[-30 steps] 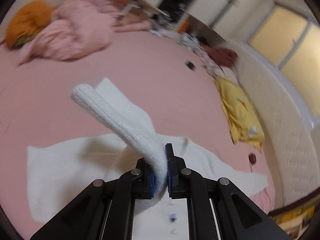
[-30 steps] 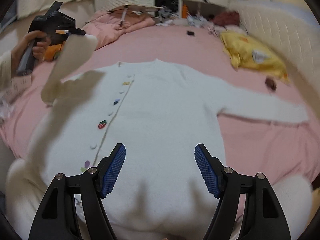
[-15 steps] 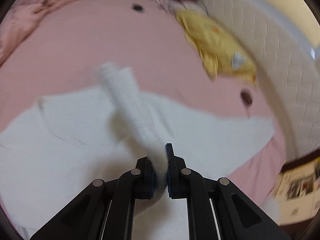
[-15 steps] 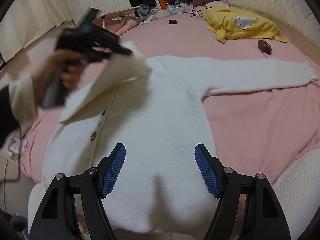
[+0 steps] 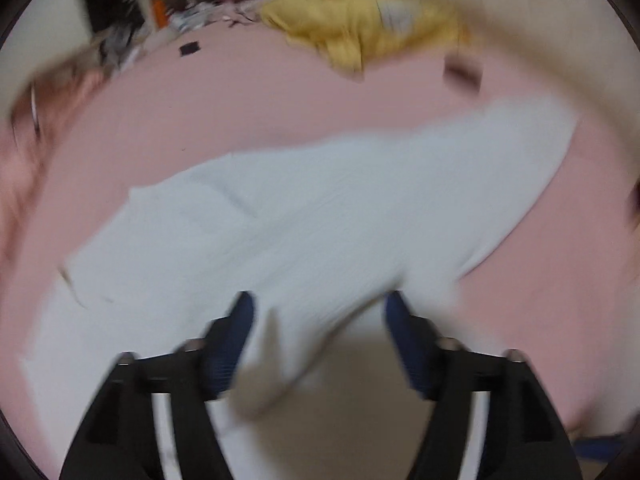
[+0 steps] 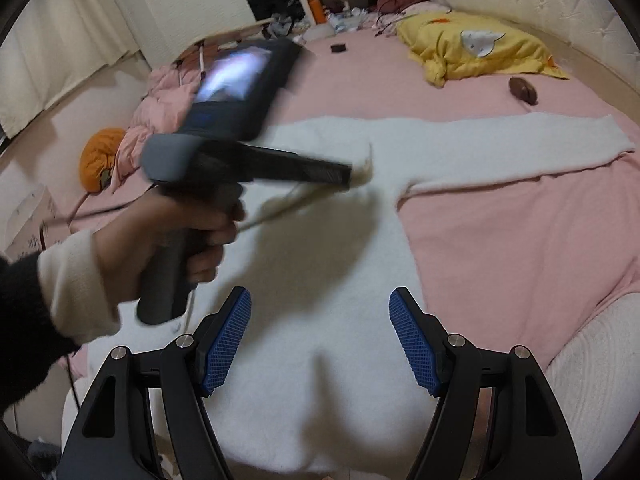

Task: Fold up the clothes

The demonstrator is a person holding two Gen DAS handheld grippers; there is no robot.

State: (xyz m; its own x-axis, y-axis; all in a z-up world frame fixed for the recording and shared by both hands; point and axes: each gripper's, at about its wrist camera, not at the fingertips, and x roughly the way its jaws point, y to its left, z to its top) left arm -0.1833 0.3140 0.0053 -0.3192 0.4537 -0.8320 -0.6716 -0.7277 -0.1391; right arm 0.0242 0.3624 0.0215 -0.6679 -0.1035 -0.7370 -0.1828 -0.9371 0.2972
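A white fluffy cardigan [image 6: 320, 264] lies spread on the pink bed [image 6: 520, 248], one sleeve [image 6: 520, 148] stretched out to the right. A person's hand [image 6: 168, 232] holds my left gripper [image 6: 348, 174] above the cardigan's middle. Its jaws are opening in the blurred left wrist view. The other sleeve's cuff [image 5: 304, 332] hangs loose between the left gripper's [image 5: 320, 316] parted pads, which no longer press on it. My right gripper [image 6: 320, 312] hovers open over the cardigan's lower hem, with nothing between its fingers.
A yellow blanket [image 6: 472, 48] lies at the far right of the bed, with a small brown object [image 6: 524, 90] beside it. A pink quilt [image 6: 160, 96] and an orange cushion [image 6: 100, 152] sit at the left. A small black item [image 6: 339, 47] lies far back.
The left gripper swung across over the cardigan's body with the sleeve, then its jaws parted and let the cuff go. The right gripper stayed open and hardly moved.
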